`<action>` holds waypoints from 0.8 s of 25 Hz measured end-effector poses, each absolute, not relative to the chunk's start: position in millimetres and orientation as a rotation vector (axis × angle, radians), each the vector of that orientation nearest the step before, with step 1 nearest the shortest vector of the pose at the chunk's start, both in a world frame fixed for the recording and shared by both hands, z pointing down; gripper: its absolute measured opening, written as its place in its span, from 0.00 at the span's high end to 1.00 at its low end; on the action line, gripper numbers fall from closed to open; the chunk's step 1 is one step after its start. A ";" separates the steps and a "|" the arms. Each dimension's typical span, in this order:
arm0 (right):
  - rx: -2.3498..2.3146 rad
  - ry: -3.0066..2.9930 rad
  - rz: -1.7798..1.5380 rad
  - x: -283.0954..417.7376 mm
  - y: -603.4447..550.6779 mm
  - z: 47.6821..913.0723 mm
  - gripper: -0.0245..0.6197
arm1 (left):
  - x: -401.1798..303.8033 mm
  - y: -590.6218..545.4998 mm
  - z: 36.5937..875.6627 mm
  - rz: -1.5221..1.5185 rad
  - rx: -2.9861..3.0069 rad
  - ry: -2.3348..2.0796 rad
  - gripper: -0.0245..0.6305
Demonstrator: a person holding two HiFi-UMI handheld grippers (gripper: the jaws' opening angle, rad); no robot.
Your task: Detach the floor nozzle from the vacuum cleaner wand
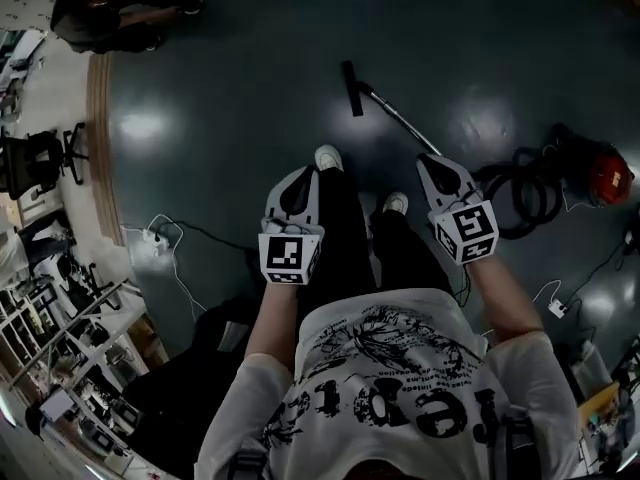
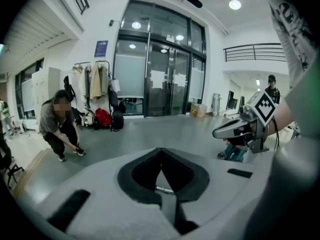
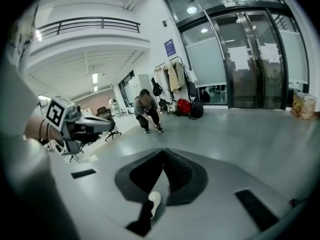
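Note:
In the head view the vacuum lies on the dark floor ahead of my feet. Its black floor nozzle [image 1: 352, 88] sits on the end of the silver wand [image 1: 398, 118]. The wand runs back to the right toward the coiled black hose [image 1: 520, 196] and the red canister [image 1: 603, 173]. My left gripper [image 1: 303, 176] and right gripper [image 1: 432, 160] are held side by side in the air, short of the wand, both shut and empty. In the left gripper view the jaws [image 2: 161, 153] meet, and a short piece of wand [image 2: 164, 189] shows below them. In the right gripper view the jaws [image 3: 163, 155] also meet.
A person [image 1: 118, 8] crouches on the floor far ahead to the left. A white power strip with cables [image 1: 150, 243] lies left of my feet. An office chair [image 1: 40, 158] and cluttered desks line the left side. Glass doors [image 2: 165, 79] close the hall.

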State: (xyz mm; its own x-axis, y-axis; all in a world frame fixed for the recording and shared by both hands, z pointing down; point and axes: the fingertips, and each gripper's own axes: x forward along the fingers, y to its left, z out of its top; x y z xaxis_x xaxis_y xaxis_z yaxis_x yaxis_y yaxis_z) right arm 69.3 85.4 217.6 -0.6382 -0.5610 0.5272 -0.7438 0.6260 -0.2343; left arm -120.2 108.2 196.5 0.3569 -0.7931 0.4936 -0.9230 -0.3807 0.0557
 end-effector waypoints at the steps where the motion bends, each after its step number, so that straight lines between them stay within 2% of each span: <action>1: 0.998 -2.449 0.611 64.1 70.3 239.4 0.96 | -124.4 86.4 216.0 0.559 2.319 -1.510 0.96; 5: 0.952 -2.430 0.631 52.4 10.0 370.0 0.96 | -126.8 -7.9 306.4 0.559 2.443 -1.518 0.96; 11: 1.088 -2.447 0.595 48.9 -83.3 581.5 0.95 | -107.0 -130.7 512.8 0.528 2.591 -1.410 0.96; 15: 1.033 -2.481 0.515 27.3 -122.9 698.0 0.95 | -113.4 -175.5 650.2 0.499 2.572 -1.371 0.96; 20: 0.929 -2.417 0.669 20.6 -134.9 823.6 0.95 | -120.9 -182.6 790.7 0.551 2.440 -1.332 0.96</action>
State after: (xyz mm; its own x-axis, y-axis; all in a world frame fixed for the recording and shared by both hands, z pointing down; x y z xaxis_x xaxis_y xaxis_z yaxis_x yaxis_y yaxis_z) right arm 20.6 -134.9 823.6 -0.6644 -0.4813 0.5718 -0.7068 0.6534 -0.2711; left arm -120.9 -182.6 790.7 0.4947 -0.7315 0.4693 -0.8493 -0.5214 0.0825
